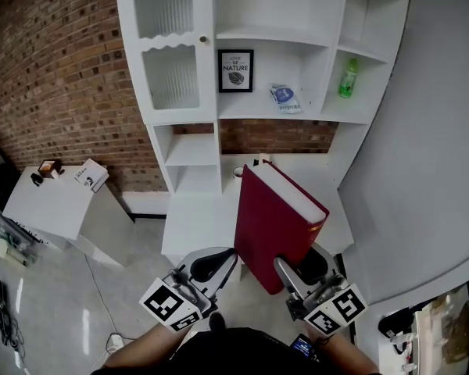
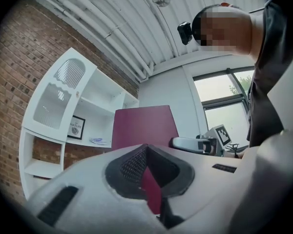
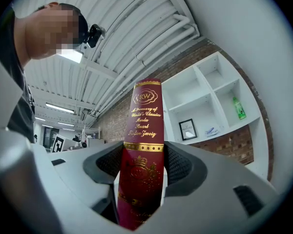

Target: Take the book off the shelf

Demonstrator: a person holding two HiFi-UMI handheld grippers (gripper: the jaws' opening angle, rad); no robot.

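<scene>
A thick dark red book (image 1: 273, 225) with gold lettering on its spine (image 3: 144, 130) is held up in the air in front of the white shelf unit (image 1: 189, 117), clear of its boards. My right gripper (image 1: 297, 270) is shut on the book's lower end, and both pads press the spine (image 3: 142, 174). My left gripper (image 1: 219, 264) is close beside the book's lower left edge. In the left gripper view the book's cover (image 2: 144, 126) fills the middle, and a red sliver shows in the narrow gap between the left gripper's (image 2: 147, 172) jaws. Whether they pinch it is unclear.
On the shelves stand a framed picture (image 1: 236, 70), a blue packet (image 1: 284, 98) and a green bottle (image 1: 348, 78). A mug (image 1: 238, 172) sits on the low counter behind the book. A white side table (image 1: 55, 205) with small items is at the left, before a brick wall.
</scene>
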